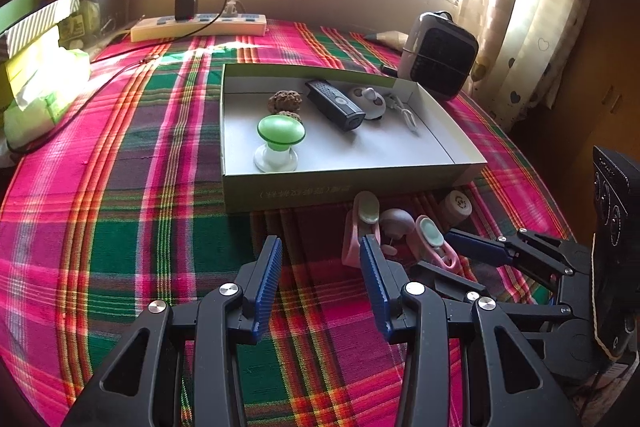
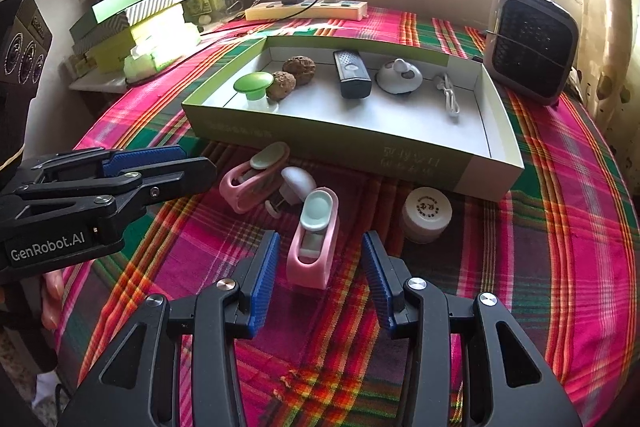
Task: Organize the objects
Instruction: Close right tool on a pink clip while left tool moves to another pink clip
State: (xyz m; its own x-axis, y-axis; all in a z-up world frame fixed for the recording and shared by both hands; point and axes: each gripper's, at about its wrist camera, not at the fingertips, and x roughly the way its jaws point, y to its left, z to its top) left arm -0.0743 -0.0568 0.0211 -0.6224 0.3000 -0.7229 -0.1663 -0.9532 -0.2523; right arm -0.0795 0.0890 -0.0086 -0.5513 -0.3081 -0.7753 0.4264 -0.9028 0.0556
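Observation:
A shallow cardboard box (image 2: 496, 143) (image 1: 344, 187) on the plaid cloth holds a green knob (image 2: 253, 83), two walnuts (image 2: 299, 66), a black remote (image 2: 351, 73), a white gadget (image 2: 398, 77) and a white cable (image 2: 450, 95). In front of the box lie two pink clips (image 2: 312, 247) (image 2: 256, 177), a grey mushroom-shaped piece (image 2: 298, 183) and a small white jar (image 2: 426, 215). My right gripper (image 2: 320, 259) is open, its fingers on either side of the nearer pink clip. My left gripper (image 1: 320, 259) is open and empty, just left of the clips (image 1: 360, 227).
A small heater (image 2: 532, 43) stands at the back right of the table. A power strip (image 2: 306, 11) with a charger lies along the back wall. Stacked boxes (image 2: 136, 23) and a tissue pack (image 1: 44, 95) sit at the left. A curtain (image 1: 532, 7) hangs at the right.

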